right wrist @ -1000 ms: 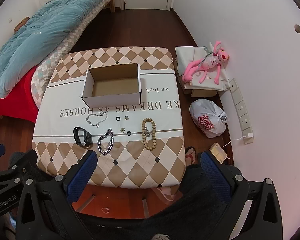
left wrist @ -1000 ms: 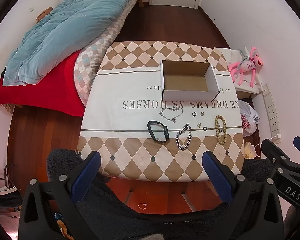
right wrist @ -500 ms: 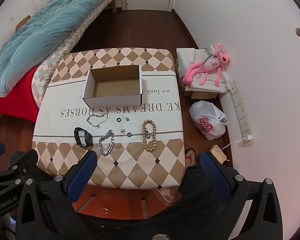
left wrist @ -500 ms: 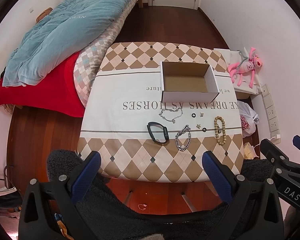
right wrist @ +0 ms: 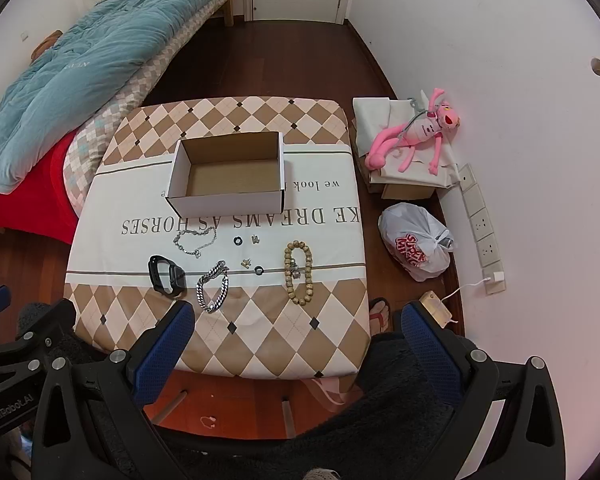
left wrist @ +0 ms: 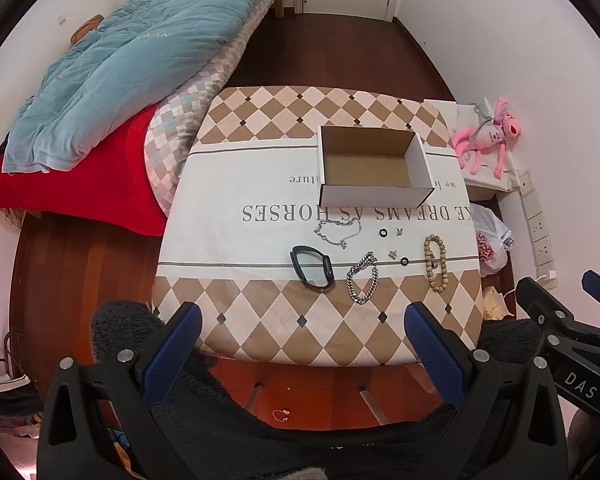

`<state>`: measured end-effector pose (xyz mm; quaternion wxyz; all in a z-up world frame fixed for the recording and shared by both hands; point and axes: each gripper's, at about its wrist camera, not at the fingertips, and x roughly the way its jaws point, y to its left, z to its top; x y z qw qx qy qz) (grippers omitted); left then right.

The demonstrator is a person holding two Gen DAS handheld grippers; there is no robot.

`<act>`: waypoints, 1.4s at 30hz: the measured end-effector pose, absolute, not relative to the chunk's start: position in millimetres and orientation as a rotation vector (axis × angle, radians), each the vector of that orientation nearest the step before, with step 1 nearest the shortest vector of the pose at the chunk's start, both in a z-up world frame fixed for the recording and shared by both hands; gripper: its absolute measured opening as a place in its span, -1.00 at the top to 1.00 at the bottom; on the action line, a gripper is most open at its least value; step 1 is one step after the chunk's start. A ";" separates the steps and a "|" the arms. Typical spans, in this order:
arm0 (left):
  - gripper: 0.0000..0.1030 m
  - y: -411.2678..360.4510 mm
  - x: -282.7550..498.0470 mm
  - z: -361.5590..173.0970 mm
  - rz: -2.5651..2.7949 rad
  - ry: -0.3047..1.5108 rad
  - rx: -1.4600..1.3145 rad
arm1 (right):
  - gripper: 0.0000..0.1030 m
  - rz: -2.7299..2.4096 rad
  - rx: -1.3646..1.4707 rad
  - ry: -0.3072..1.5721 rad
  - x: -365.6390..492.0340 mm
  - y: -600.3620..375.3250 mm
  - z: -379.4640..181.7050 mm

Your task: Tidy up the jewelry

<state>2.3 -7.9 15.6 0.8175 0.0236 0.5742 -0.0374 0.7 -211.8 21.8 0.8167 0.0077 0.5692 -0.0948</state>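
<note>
An open, empty cardboard box (left wrist: 374, 166) (right wrist: 230, 174) stands on the table. In front of it lie a thin silver chain (left wrist: 337, 231) (right wrist: 195, 239), a black wristband (left wrist: 313, 267) (right wrist: 166, 274), a thick silver chain bracelet (left wrist: 363, 278) (right wrist: 213, 285), a wooden bead bracelet (left wrist: 435, 263) (right wrist: 299, 272), two small black rings (left wrist: 383, 233) (right wrist: 258, 270) and two small metal earrings (left wrist: 392, 255) (right wrist: 254, 239). My left gripper (left wrist: 300, 344) and right gripper (right wrist: 296, 340) are both open and empty, high above the table's near edge.
The table wears a diamond-pattern cloth (left wrist: 260, 320) (right wrist: 260, 344). A bed with a blue quilt (left wrist: 132, 64) is at the left. A pink plush toy (right wrist: 416, 132), a white plastic bag (right wrist: 418, 244) and wall sockets (right wrist: 482, 232) are at the right. Dark wooden floor lies beyond.
Both grippers have drifted slightly; the table and jewelry sit a little differently in each view. Nothing on the table has moved.
</note>
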 end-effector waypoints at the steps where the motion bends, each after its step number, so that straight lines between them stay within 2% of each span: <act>1: -1.00 -7.9 2.4 15.6 -0.079 1.224 0.050 | -1.00 -0.202 0.017 1.214 0.7 -211.8 22.1; 10: -1.00 -8.2 3.3 15.3 -0.079 1.216 0.055 | -1.00 -0.206 0.016 1.213 -0.3 -211.1 20.9; 15: -1.00 -6.4 15.7 -3.2 -0.047 1.186 0.083 | -1.00 -0.243 0.006 1.218 15.4 -218.4 10.8; 34: -1.00 -6.3 67.7 -114.9 0.021 1.291 0.162 | -0.97 -0.334 0.087 1.338 58.9 -264.6 -126.4; 36: -1.00 -5.1 71.6 -128.3 0.016 1.314 0.162 | -0.71 -0.335 0.146 1.363 59.5 -276.7 -145.7; 39: -0.80 -3.4 75.9 -146.3 0.004 1.356 0.150 | -0.28 -0.333 0.214 1.398 59.0 -287.8 -170.4; 42: -0.60 -0.8 79.3 -162.0 -0.013 1.393 0.114 | -0.20 -0.316 0.279 1.402 60.1 -294.8 -188.1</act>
